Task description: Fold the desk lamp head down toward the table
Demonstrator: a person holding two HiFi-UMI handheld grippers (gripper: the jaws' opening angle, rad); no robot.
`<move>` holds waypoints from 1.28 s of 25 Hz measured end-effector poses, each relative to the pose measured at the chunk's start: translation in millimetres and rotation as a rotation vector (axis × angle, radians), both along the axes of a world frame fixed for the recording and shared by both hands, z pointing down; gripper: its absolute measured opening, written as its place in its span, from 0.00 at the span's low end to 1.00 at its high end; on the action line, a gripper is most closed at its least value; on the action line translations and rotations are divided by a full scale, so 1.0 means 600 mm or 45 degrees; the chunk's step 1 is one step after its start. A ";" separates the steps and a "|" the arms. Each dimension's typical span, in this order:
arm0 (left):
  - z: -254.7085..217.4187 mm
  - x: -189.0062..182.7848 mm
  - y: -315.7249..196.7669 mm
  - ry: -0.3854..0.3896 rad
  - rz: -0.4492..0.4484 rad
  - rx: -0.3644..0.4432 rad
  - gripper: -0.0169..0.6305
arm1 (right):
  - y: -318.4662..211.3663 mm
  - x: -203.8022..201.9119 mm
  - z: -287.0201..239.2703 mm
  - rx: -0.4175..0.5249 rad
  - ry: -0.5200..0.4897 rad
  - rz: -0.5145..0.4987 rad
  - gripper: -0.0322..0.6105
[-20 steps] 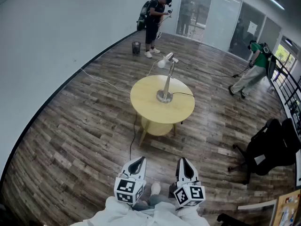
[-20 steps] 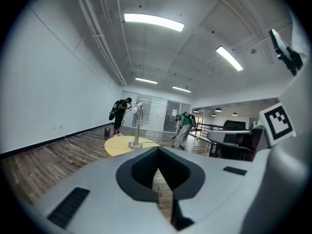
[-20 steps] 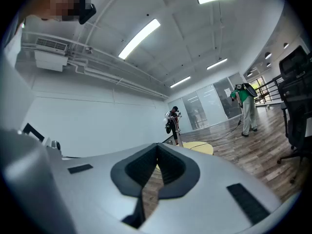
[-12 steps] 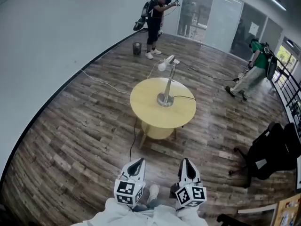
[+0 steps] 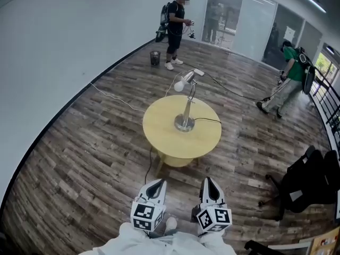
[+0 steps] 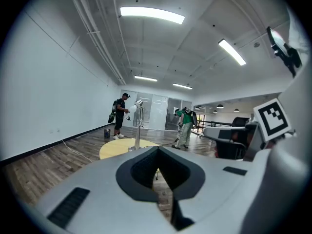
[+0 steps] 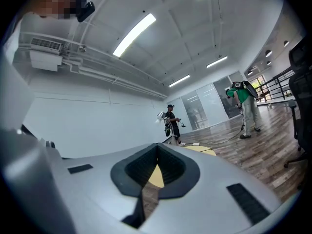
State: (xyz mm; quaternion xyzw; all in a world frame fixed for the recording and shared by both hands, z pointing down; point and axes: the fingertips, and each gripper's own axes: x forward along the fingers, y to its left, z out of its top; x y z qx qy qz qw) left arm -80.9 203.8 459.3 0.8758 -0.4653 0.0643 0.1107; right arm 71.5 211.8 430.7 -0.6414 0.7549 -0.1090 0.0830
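Note:
A silver desk lamp stands upright on a round yellow table in the middle of the room. Its white head is raised and points to the back left. Its black cord runs off the table to the right. My left gripper and right gripper are side by side near the bottom of the head view, well short of the table, both shut and empty. The left gripper view shows the lamp far ahead past the left gripper. In the right gripper view the lamp head shows beyond the right gripper.
A person in black stands at the back near a small bin. A person in green bends at the right. A black office chair is at the near right. Cables and a power strip lie on the wood floor.
The table and lamp sit a little lower and nearer in the head view. The person in black has lowered their arms. Both grippers keep their place and stay shut.

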 end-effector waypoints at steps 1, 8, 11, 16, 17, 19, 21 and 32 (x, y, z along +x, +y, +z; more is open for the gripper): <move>0.001 0.008 -0.013 -0.001 -0.001 -0.002 0.02 | -0.014 0.007 0.001 -0.001 0.003 -0.003 0.07; 0.006 0.065 -0.108 -0.008 0.007 -0.017 0.02 | -0.101 0.060 0.023 -0.049 0.014 -0.016 0.07; 0.007 0.081 -0.138 -0.010 -0.001 -0.014 0.02 | -0.133 0.076 0.027 -0.058 0.023 -0.032 0.07; 0.017 0.097 -0.178 -0.025 -0.009 -0.045 0.02 | -0.178 0.089 0.035 -0.076 0.016 -0.047 0.07; 0.017 0.098 -0.185 -0.027 -0.012 -0.046 0.02 | -0.185 0.090 0.036 -0.079 0.016 -0.050 0.07; 0.015 0.101 -0.204 -0.027 -0.018 -0.041 0.02 | -0.200 0.095 0.041 -0.088 0.014 -0.048 0.07; 0.013 0.104 -0.225 -0.026 -0.017 -0.031 0.02 | -0.219 0.099 0.046 -0.096 0.009 -0.042 0.07; 0.008 0.105 -0.370 -0.023 0.034 -0.025 0.02 | -0.363 0.093 0.037 -0.085 0.035 -0.009 0.07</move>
